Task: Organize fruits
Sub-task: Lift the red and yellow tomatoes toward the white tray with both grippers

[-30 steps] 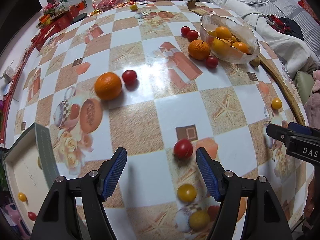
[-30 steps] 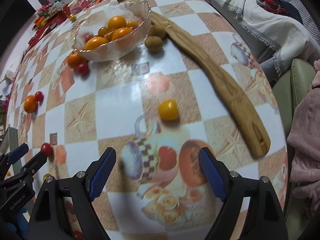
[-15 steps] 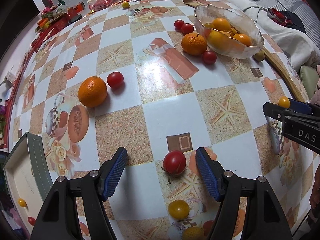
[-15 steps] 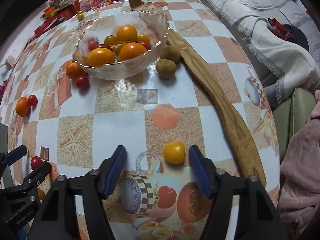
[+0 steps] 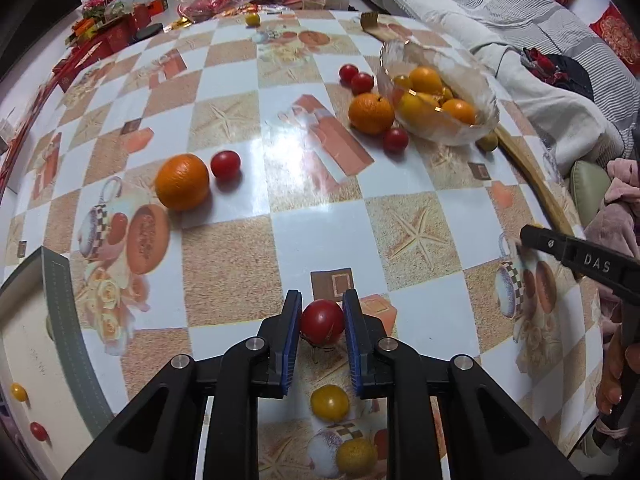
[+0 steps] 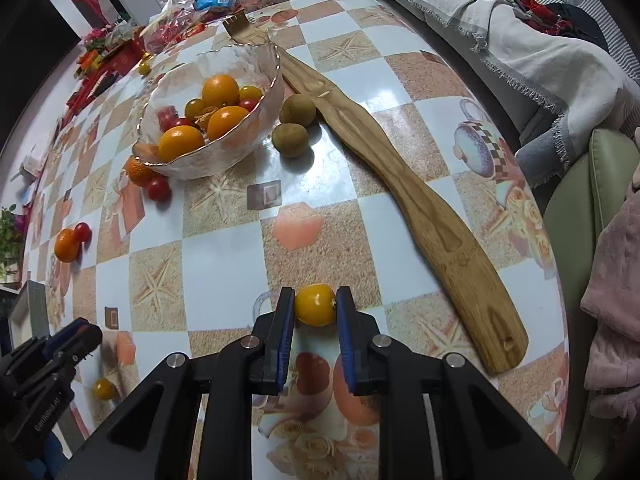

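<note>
While several oranges and tomatoes are already sitting in the glass bowl (image 6: 224, 128), you are clamping the left tool (image 5: 322, 322) on a red tomato (image 5: 322, 320) and the right tool (image 6: 316, 306) on a yellow tomato (image 6: 315, 305), both low over the counter (image 5: 248, 264), leaving more fruit scattered.

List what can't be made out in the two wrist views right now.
- Left wrist view: the right gripper is cut off by the right edge; its tips are blurred and what it holds is hidden.
- Left wrist view: the box at lower left is cut by the edge; its full contents are unseen.
- Right wrist view: the left gripper is cut off by the left edge; its grip is not visible.
- Right wrist view: the fruit low in the glass bowl is hidden by the fruit above.
</note>
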### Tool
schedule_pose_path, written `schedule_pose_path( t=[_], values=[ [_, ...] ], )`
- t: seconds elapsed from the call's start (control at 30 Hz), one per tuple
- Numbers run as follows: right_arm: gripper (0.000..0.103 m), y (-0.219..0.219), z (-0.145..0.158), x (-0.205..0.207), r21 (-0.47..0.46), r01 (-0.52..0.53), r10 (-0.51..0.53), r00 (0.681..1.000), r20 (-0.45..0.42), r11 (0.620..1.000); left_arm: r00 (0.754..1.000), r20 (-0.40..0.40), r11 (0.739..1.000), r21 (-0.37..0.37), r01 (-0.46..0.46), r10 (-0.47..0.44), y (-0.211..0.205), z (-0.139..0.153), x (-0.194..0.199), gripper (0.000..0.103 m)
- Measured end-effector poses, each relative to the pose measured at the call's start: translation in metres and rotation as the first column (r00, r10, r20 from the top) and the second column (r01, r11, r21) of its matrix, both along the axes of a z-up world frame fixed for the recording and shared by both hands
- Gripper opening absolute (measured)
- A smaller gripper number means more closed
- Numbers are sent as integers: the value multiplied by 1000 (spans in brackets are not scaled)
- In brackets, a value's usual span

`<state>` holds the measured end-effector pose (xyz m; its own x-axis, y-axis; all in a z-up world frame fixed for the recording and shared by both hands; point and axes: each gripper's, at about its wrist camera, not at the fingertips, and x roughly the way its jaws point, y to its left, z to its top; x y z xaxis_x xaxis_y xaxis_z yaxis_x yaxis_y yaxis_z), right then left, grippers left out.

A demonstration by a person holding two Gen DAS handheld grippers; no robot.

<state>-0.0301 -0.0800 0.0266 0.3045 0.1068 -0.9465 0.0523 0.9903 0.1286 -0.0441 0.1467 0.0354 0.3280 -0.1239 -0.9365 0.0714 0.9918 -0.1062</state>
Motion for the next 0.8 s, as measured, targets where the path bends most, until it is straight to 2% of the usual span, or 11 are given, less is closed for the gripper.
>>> schedule_pose_path(
  t=[0.2, 0.4, 0.8],
  values=[
    [23, 12, 9, -15, 34, -27, 27, 1000, 0, 999, 999, 35, 1000, -7, -16, 16, 17, 20, -12, 22],
    [23, 36, 19, -29, 66, -65, 66, 998, 1, 996, 998, 33, 998, -4, -56, 56, 43, 24, -24, 22],
    [23, 115, 35, -48, 85, -215, 215, 977, 6, 973, 985, 42, 985, 15, -169, 168, 109, 39, -74, 22]
  ],
)
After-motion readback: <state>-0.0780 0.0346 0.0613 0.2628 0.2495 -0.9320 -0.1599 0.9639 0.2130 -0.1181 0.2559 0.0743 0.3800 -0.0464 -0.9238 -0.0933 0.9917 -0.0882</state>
